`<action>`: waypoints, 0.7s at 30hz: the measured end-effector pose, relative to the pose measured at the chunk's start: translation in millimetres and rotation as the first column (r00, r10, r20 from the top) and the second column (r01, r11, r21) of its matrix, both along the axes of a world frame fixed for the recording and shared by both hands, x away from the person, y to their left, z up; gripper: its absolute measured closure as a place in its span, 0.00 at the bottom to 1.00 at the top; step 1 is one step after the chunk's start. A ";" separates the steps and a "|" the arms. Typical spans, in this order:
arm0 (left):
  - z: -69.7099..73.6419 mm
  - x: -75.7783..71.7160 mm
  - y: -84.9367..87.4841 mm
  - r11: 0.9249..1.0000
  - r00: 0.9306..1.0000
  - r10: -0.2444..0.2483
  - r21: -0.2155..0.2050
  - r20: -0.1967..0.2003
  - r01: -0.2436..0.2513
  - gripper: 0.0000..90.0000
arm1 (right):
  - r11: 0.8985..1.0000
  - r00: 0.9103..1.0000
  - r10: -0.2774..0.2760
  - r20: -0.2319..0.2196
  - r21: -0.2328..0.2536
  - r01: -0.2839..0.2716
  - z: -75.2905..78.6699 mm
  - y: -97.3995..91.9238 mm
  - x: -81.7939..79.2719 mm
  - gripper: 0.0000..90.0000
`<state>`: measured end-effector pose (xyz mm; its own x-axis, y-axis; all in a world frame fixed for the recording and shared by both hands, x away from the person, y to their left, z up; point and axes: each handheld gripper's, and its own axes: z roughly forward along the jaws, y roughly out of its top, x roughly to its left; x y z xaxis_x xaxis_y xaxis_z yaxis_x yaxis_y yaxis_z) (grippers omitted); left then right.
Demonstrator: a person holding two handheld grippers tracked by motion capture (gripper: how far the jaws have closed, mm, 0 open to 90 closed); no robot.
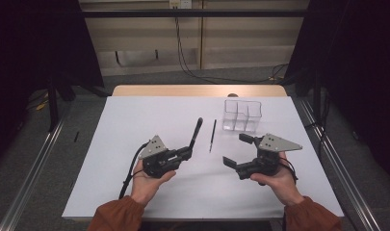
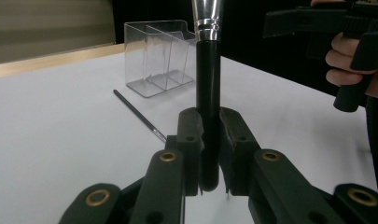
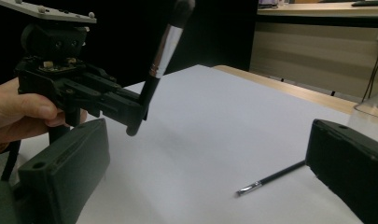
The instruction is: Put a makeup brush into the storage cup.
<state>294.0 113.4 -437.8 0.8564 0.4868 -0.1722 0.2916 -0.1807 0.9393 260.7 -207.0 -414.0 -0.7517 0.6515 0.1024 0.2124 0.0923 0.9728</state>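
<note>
Jaws of the left gripper (image 2: 209, 154) clamp the makeup brush (image 2: 208, 84); right gripper (image 1: 240, 150) jaws gape wide.

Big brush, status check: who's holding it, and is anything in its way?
Left gripper shut on the big brush, handle clamped, bristles up. Right gripper open, empty. Thin brush lying on the table; clear organizer beyond it. Nothing blocking.

Looks like a lab recording setup, not anyone's home: a white-topped table (image 1: 135, 144) boxed in by black curtains (image 1: 33, 43), metal rails (image 1: 33, 163) on grey carpet beside it, and cables (image 1: 192, 67) trailing past the far edge.
</note>
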 end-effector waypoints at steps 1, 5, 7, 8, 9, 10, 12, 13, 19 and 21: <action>-0.1 -0.2 -1.7 1.000 1.000 -0.001 -0.007 -0.002 0.001 0.88 | 1.000 1.000 0.003 -0.003 0.001 -0.003 0.4 2.9 1.1 0.00; 0.9 0.5 -10.7 1.000 1.000 -0.005 -0.009 0.009 0.005 0.88 | 0.999 0.999 0.038 -0.003 0.000 -0.038 2.7 13.5 7.3 0.00; 1.7 -1.1 -13.6 1.000 1.000 -0.017 0.000 0.023 0.017 0.88 | 0.999 0.999 0.040 -0.004 0.001 -0.040 5.0 18.9 10.7 0.00; 1.7 -1.6 -13.9 1.000 1.000 -0.018 -0.003 0.021 0.018 0.88 | 0.999 0.999 0.038 0.000 0.004 -0.038 5.9 20.2 11.7 0.00; 1.8 -1.8 -13.7 1.000 1.000 -0.016 0.001 0.023 0.016 0.88 | 0.999 0.999 0.042 0.001 0.012 -0.042 6.9 21.9 12.7 0.00; 1.6 -1.7 -13.8 1.000 1.000 -0.015 -0.003 0.022 0.015 0.88 | 0.999 0.999 0.048 0.000 0.020 -0.048 7.8 23.9 14.0 0.00; 1.3 -1.8 -13.7 1.000 1.000 -0.015 -0.004 0.018 0.015 0.88 | 0.999 0.999 0.047 -0.003 0.025 -0.047 8.6 27.2 16.2 0.00; 1.1 -2.1 -14.0 1.000 1.000 -0.018 -0.002 0.016 0.018 0.88 | 0.998 0.999 0.049 -0.008 0.028 -0.049 9.0 29.2 17.5 0.00; 0.4 -2.6 -15.9 1.000 1.000 -0.025 -0.001 0.010 0.026 0.88 | 0.995 0.996 0.081 -0.038 0.059 -0.079 13.0 41.3 26.2 0.01; 0.1 -2.5 -16.0 1.000 1.000 -0.028 0.004 0.012 0.028 0.88 | 0.994 0.995 0.089 -0.041 0.068 -0.086 14.9 45.3 28.4 0.02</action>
<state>291.5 97.4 -437.7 0.8717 0.4633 -0.1599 0.2751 -0.1924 0.9420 289.1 -161.7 -399.1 -0.7996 0.5738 0.1773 0.2493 0.0485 0.9672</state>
